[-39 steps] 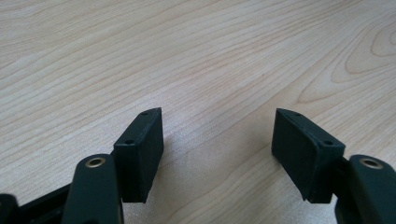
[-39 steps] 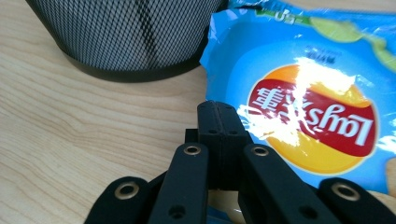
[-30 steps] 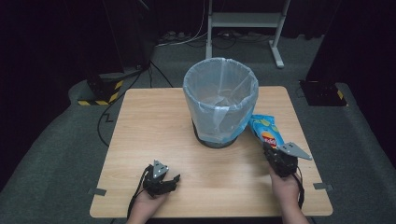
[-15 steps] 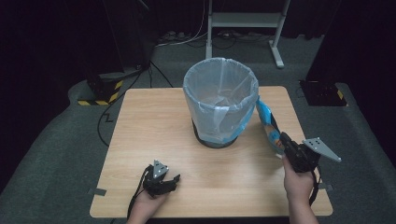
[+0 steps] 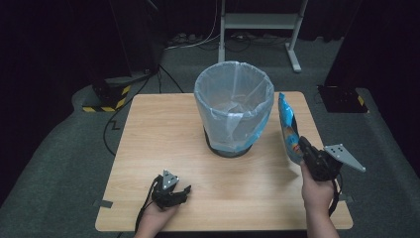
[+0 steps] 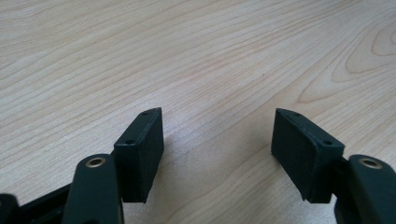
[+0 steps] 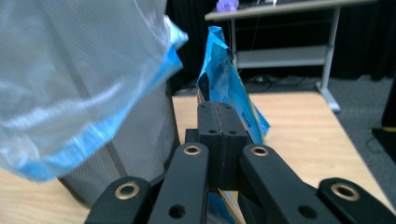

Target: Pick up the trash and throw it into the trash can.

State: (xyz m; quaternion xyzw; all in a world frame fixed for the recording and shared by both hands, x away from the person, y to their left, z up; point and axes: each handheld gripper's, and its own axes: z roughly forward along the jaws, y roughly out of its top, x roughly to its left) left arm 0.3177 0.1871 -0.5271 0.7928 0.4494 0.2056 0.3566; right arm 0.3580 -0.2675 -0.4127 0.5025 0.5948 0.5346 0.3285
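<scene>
right gripper [image 5: 303,148]: jaws pressed together on the lower part of the blue snack bag [image 5: 288,126]; pinch seen clearly in the right gripper view [image 7: 223,135].
bag position: held upright in the air just right of the bin [image 5: 234,111], top edge near rim height, not yet over the opening. Same bag in the right gripper view [image 7: 227,88], standing up from the jaws.
left gripper [image 5: 184,191]: resting on the worktop [image 5: 158,129] near the front edge, jaws spread, nothing between them [image 6: 217,140].
risk 1: grip sits low and the bag is tall and floppy, so it can fold or swing when tipped toward the bin and land on the worktop instead of inside.
risk 2: the bin liner [image 7: 70,84] drapes loosely over the rim; the bag's edge could snag it and drag it down or pull it off.
risk 3: the bin looks light and nothing steadies it; a knock from the gripper could shove or tip it.
risk 4: thin foil pinch may slip if the bag carries weight; I can't tell whether it's full.
writing: none legible. Bag shows blue with an orange/red patch near the jaws; brand too blurred to read. No labels on the bin or liner.
</scene>
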